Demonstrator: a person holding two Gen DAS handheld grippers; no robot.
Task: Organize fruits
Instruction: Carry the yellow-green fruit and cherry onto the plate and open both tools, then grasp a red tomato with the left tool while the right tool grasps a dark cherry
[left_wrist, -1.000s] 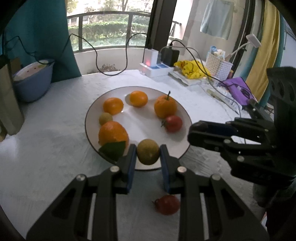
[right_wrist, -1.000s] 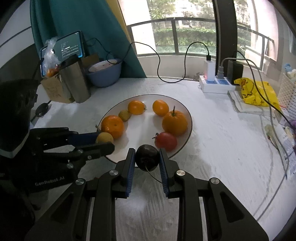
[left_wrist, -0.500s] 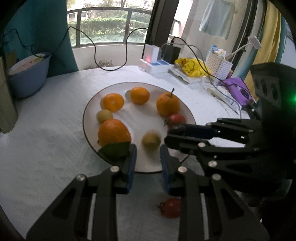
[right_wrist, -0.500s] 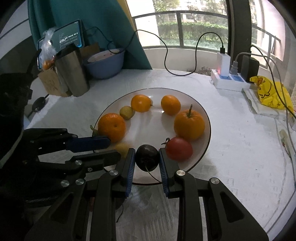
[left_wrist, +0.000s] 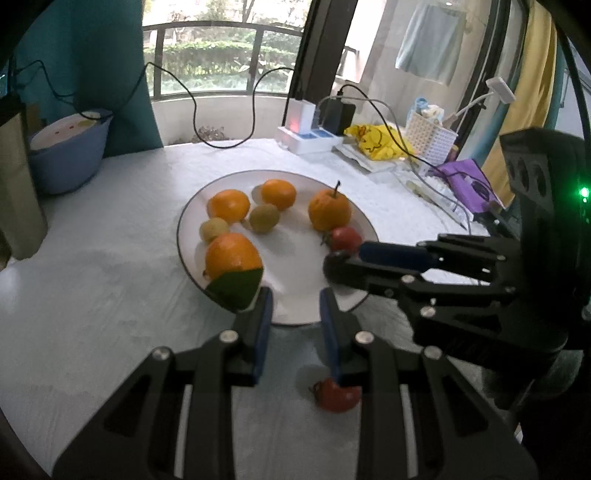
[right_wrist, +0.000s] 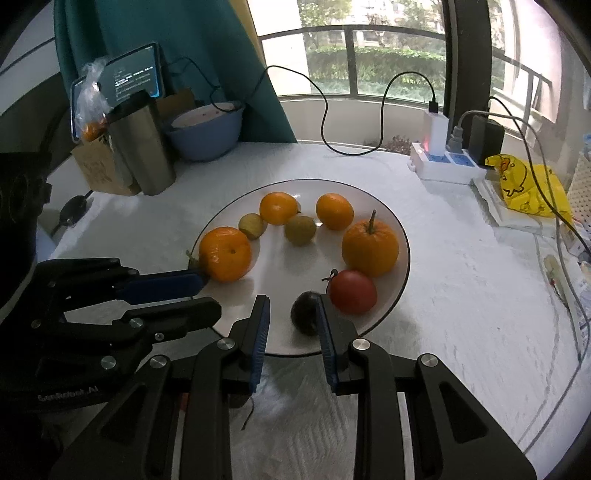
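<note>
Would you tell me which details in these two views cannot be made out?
- Left wrist view: the red fruit on the cloth is half hidden behind the left gripper's finger.
- Right wrist view: the right gripper's finger covers the dark fruit's edge; contact unclear.
- Right wrist view: tablet text too small to read.

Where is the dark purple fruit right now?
In the right wrist view the dark purple fruit lies on the white plate near its front edge, just left of the red tomato, against the right gripper's right finger.
</note>
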